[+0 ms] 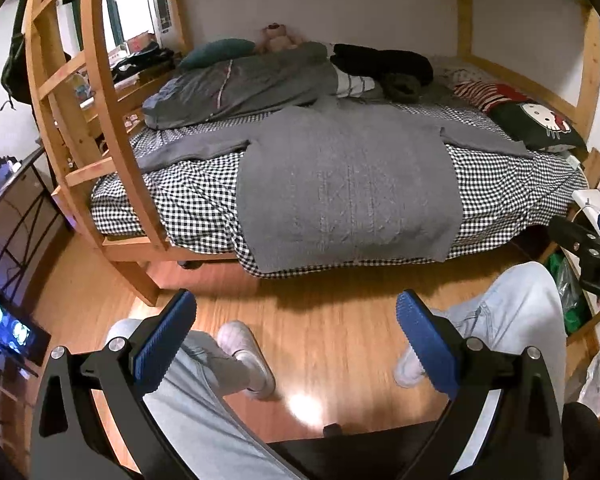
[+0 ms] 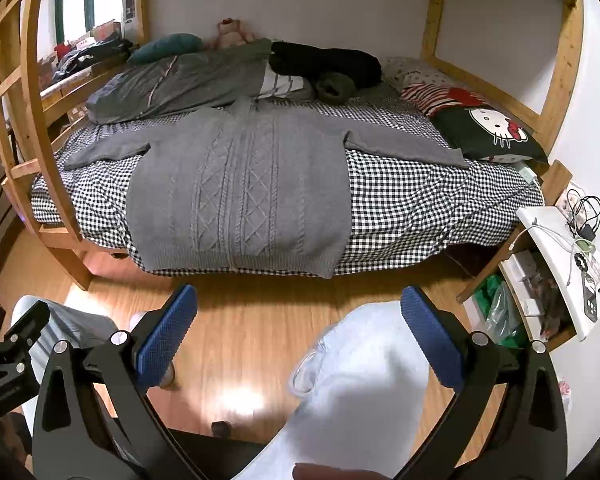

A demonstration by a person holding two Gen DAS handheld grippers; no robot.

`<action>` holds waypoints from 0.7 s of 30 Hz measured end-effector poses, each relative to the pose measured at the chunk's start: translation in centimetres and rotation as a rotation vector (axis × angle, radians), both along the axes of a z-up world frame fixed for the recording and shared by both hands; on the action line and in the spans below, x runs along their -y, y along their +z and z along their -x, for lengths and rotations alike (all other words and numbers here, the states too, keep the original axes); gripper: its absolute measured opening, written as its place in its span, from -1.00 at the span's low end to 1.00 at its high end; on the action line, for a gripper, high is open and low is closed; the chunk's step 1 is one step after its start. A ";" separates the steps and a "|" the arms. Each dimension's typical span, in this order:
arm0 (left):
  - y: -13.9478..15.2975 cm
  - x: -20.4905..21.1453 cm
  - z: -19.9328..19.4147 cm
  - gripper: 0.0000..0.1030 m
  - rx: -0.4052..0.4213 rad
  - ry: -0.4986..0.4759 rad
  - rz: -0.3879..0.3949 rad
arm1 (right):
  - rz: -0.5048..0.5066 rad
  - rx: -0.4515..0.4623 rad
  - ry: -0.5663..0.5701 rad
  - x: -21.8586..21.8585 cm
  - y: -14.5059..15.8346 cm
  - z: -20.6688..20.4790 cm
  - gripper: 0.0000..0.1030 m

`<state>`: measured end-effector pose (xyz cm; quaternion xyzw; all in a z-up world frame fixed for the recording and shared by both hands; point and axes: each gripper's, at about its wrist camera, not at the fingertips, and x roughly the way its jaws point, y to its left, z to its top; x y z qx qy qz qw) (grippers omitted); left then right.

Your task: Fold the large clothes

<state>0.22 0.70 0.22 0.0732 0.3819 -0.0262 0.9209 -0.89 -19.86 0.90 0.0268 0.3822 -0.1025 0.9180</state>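
A large grey cable-knit sweater (image 1: 340, 184) (image 2: 240, 192) lies flat on the checked bed cover (image 1: 508, 196) (image 2: 420, 208), sleeves spread left and right, its hem hanging over the bed's near edge. My left gripper (image 1: 296, 312) is open over the wooden floor, well short of the bed, with nothing between its blue pads. My right gripper (image 2: 298, 306) is open too, also back from the bed above the person's legs. The right gripper's black body (image 1: 588, 256) shows at the right edge of the left wrist view.
A wooden bunk frame and ladder (image 1: 80, 120) (image 2: 24, 120) stand left of the sweater. Folded bedding (image 2: 188, 80), dark clothes (image 2: 328, 64) and pillows (image 2: 488, 128) lie at the back. A white side shelf with cables (image 2: 560, 264) is at right. The person's legs (image 1: 204, 400) (image 2: 364, 380) are below.
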 end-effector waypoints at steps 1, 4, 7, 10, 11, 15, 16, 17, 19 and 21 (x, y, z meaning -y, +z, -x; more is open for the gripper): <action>0.0 0.1 0.0 0.92 0.000 0.000 -0.003 | 0.001 0.000 0.000 0.1 0.0 0.0 0.95; 0.0 0.2 0.1 0.92 -0.001 -0.005 -0.008 | -0.002 0.000 0.001 0.1 -0.1 0.0 0.95; -0.1 0.4 0.0 0.92 -0.004 -0.009 -0.010 | -0.002 -0.001 0.000 0.1 -0.1 0.0 0.95; 0.0 0.4 0.0 0.92 -0.006 -0.012 -0.011 | -0.001 0.000 0.000 0.1 -0.2 0.0 0.95; 0.0 0.4 0.0 0.92 -0.006 -0.011 -0.011 | -0.001 0.000 0.000 0.1 -0.1 0.0 0.95; 0.0 0.3 0.0 0.92 -0.007 -0.014 -0.014 | -0.002 0.000 0.002 0.1 -0.1 0.0 0.95; 0.0 0.3 -0.1 0.92 -0.009 -0.018 -0.013 | -0.003 0.002 0.002 0.1 -0.1 0.0 0.95; -0.1 0.3 -0.1 0.92 -0.012 -0.021 -0.017 | -0.003 0.002 0.000 0.1 -0.1 0.0 0.95; -0.1 0.4 -0.1 0.92 -0.011 -0.021 -0.020 | -0.005 0.001 0.000 0.1 -0.3 -0.1 0.95; -0.2 0.4 -0.2 0.92 -0.013 -0.025 -0.022 | -0.008 -0.001 0.003 0.2 -0.3 -0.2 0.95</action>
